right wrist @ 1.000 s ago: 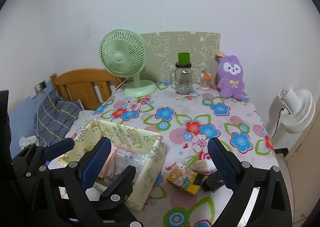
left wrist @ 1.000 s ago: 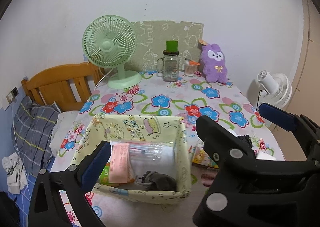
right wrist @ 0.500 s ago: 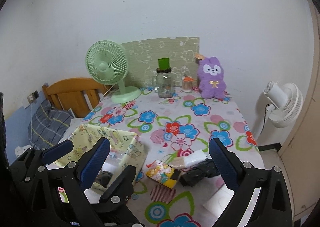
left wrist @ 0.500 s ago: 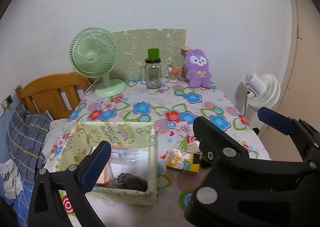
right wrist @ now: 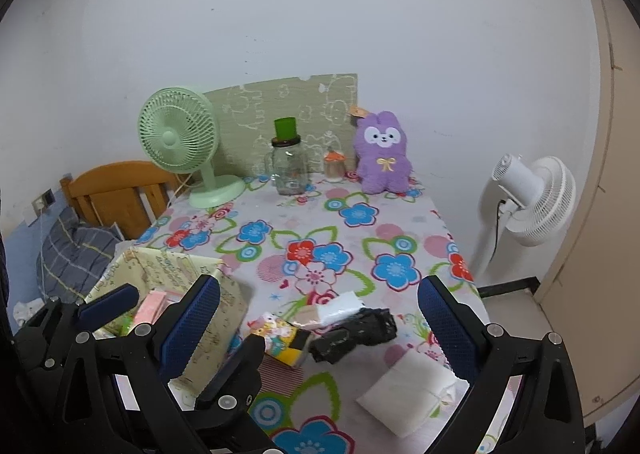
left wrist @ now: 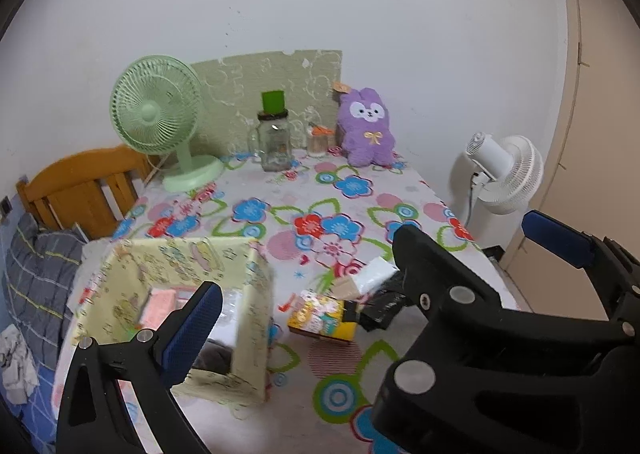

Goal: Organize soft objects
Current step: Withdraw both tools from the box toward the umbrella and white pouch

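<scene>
Both tools are spread wide and carry nothing: the right tool (right wrist: 320, 330) hangs over the near edge of the worktop (right wrist: 372, 189), and the left tool (left wrist: 360, 274) hangs beside it, above the fabric basket (left wrist: 244, 318).

This yellow basket stands at the near left corner of the flowered worktop. It already holds some things: a pink packet (left wrist: 158, 304), a clear plastic pack and something dark grey at the bottom. So I judge that part of the tidying is done.

What is left lies to the right of the basket, near but apart from it. The largest is a white folded cloth (right wrist: 412, 390), close to the near edge, just inside the right finger of the right tool. Beyond it lies a black crumpled bag (right wrist: 356, 334), between the fingers of the right tool, then a white tissue pack (right wrist: 340, 306) touching the bag, and a small yellow cartoon packet (right wrist: 280, 338) nearest to the basket.

A purple plush rabbit (right wrist: 382, 153) sits at the far edge, well apart from both tools.
</scene>
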The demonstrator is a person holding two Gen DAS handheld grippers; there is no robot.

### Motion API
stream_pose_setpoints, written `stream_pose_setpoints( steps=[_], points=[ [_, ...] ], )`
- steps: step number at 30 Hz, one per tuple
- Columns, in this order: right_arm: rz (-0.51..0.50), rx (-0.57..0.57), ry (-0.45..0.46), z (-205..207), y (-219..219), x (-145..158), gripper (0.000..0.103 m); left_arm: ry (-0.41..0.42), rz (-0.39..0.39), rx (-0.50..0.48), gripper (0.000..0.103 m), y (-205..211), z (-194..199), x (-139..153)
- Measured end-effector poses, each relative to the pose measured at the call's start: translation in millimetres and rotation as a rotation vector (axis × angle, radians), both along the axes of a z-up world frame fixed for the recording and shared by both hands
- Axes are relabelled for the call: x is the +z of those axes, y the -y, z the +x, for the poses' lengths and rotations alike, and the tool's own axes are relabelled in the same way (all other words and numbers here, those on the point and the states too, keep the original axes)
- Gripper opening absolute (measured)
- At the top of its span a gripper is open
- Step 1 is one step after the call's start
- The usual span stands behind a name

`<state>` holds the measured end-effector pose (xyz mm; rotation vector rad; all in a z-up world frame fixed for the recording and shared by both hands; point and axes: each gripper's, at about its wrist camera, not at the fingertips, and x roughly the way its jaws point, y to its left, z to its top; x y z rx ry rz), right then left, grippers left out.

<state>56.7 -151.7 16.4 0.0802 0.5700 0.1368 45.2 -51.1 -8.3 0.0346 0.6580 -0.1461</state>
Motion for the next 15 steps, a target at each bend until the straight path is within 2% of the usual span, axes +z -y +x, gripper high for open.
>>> stream_pose_setpoints(
  steps=[6, 15],
  points=[
    [-0.009, -0.027, -0.015, -1, 13, -10, 0.101, 0.008, 0.021, -0.020, 0.103, 14, 1, -9],
    [0.002, -0.054, -0.040, 2, 28, -35, 0.101, -0.027, 0.014, -0.034, 0.103, 30, 8, -34]
  ],
)
